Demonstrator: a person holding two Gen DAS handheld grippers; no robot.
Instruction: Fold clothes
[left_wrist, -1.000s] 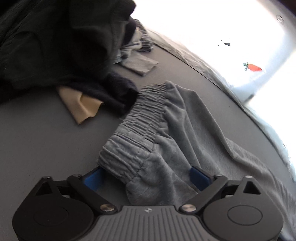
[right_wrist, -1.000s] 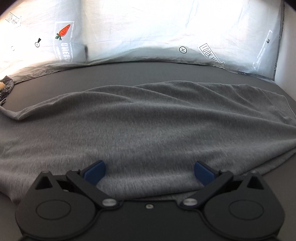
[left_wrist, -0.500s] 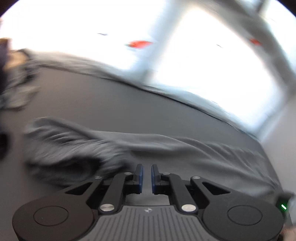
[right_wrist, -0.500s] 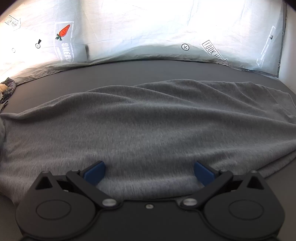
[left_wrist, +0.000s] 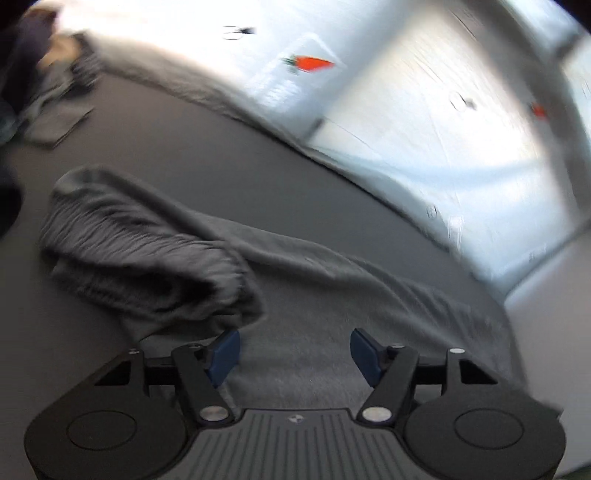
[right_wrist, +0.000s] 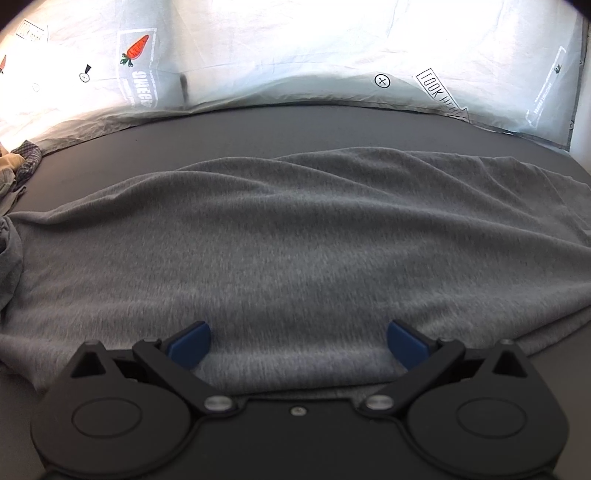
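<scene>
I'm holding the left gripper (left_wrist: 294, 350) and right gripper (right_wrist: 298, 343) w/ jaws apart, gripping nothing, over grey pants (right_wrist: 295, 251) lying across the dark table (right_wrist: 314, 125). Clothes pile (left_wrist: 48, 92) sitting far left; carrot-print sheet (right_wrist: 258, 48) hanging behind.

pants (right_wrist: 295, 251) on table (right_wrist: 295, 129), clothes pile (left_wrist: 44, 81) far left
</scene>
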